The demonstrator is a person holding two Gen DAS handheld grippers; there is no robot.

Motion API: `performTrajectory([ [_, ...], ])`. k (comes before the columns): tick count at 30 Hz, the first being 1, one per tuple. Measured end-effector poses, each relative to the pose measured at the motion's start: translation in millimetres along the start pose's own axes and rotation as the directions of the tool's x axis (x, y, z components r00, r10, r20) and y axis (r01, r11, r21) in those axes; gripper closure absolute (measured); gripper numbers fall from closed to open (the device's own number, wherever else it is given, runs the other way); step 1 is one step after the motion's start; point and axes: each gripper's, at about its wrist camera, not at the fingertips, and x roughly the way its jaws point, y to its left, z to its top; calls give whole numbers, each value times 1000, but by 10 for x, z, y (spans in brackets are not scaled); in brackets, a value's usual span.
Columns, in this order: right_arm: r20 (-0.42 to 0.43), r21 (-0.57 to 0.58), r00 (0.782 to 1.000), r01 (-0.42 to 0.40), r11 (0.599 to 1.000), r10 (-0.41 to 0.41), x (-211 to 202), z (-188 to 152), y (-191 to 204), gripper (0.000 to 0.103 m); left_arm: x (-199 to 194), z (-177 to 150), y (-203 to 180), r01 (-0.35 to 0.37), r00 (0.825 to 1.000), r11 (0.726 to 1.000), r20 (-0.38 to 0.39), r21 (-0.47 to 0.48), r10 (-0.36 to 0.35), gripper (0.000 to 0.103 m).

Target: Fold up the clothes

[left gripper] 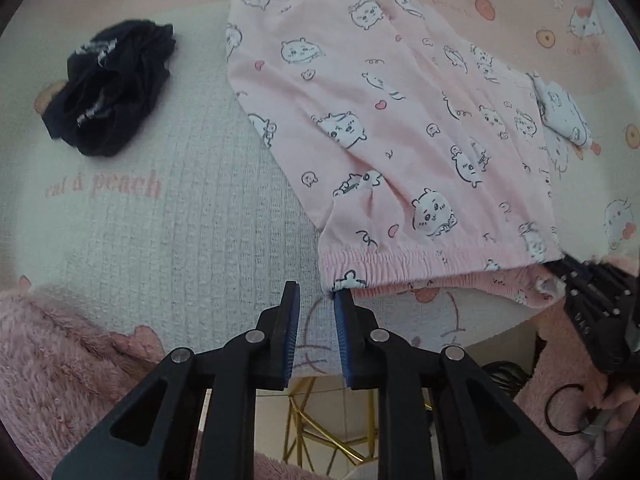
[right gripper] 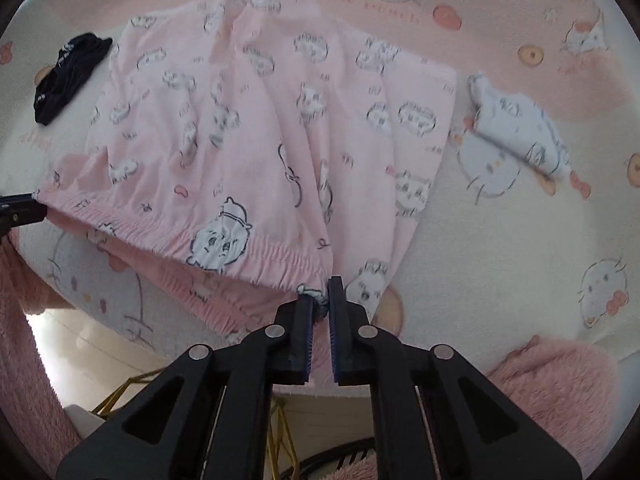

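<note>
Black fingers with ribbed blue pads fill the foreground: the left gripper [left gripper: 316, 294] stands parted, its right pad touching the corner of the elastic waistband but nothing clamped between. Over on the other side, the right gripper [right gripper: 320, 294] is pinched nearly closed on the waistband's opposite corner, gathered fabric bunched between the pads. Those pink pajama shorts [left gripper: 384, 120], soft cotton printed with white cartoon critters, lie spread with the ruched waistband at the near edge of the bed cover [left gripper: 180, 200], a waffle-textured sheet of cats and peaches. A crumpled black garment [left gripper: 108, 88] sits towards the far left; a small folded white printed piece [right gripper: 516, 128] lies right.
</note>
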Motion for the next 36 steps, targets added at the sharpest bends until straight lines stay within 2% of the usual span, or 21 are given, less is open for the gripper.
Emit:
performTrajectory([
  [1,-57,-21,998,-39,999,38,92,-44,28,97,-18,-20,23,32,999,999,-13,-6,-32,81],
  [3,-68,-68,995,-71,995,67,66,-98,77,92,-129,-50,50,97,995,995,-11,-7,-98,81],
  [4,-52,-70,994,-99,993,96,-10,-93,67,87,-239,-57,50,131,991,991,8,1,-131,75],
  [5,-39,-52,985,-168,984,166,-97,-82,31,75,-333,-57,54,157,987,987,18,11,-158,69],
  [6,-19,-20,969,-247,969,247,-189,-68,-26,72,-412,-50,55,165,986,986,29,18,-165,58],
  [9,69,86,903,-429,899,425,-420,-27,-262,72,-560,-3,50,131,986,990,97,45,-135,58],
  [11,148,156,879,-474,867,454,-517,2,-460,72,-456,53,-23,96,986,991,124,93,-107,58],
  [12,178,200,883,-465,862,435,-513,2,-552,72,-325,122,-53,86,989,989,111,116,-99,58],
  [13,181,244,900,-431,869,396,-467,12,-628,72,-191,181,-93,79,992,988,84,131,-91,58],
  [16,86,293,966,-257,921,242,-216,20,-716,72,159,246,-183,-48,999,983,17,175,46,58],
  [17,71,290,972,-237,927,226,-163,-31,-724,72,224,235,-193,-111,994,975,12,193,111,58],
  [19,42,285,976,-218,933,215,-76,-126,-722,72,317,193,-166,-244,969,945,13,217,247,58],
  [21,11,281,975,-216,935,222,-5,-213,-702,72,366,153,-34,-364,930,912,21,188,367,58],
  [22,-7,273,977,-202,940,212,26,-225,-679,72,344,141,36,-378,925,913,21,156,379,58],
  [24,-16,251,981,-183,951,194,42,-211,-620,72,281,120,173,-381,924,920,20,85,381,58],
  [26,30,222,978,-210,952,209,-34,-183,-546,72,58,120,215,-228,971,974,77,1,227,58],
  [27,48,207,971,-240,948,236,-69,-173,-501,71,-50,123,173,-145,983,989,118,-2,144,58],
  [29,63,175,963,-271,947,264,-102,-161,-399,70,-121,138,-5,-8,990,997,138,71,-2,58],
  [31,39,130,969,-246,960,243,-31,-175,-276,69,-6,158,-225,70,992,985,95,156,-85,58],
  [33,9,120,965,-260,958,261,93,-201,-216,69,190,181,-412,43,996,974,61,223,-58,58],
  [36,-3,142,964,-262,954,266,144,-194,-230,69,469,224,-483,-70,997,964,-3,255,73,57],
])
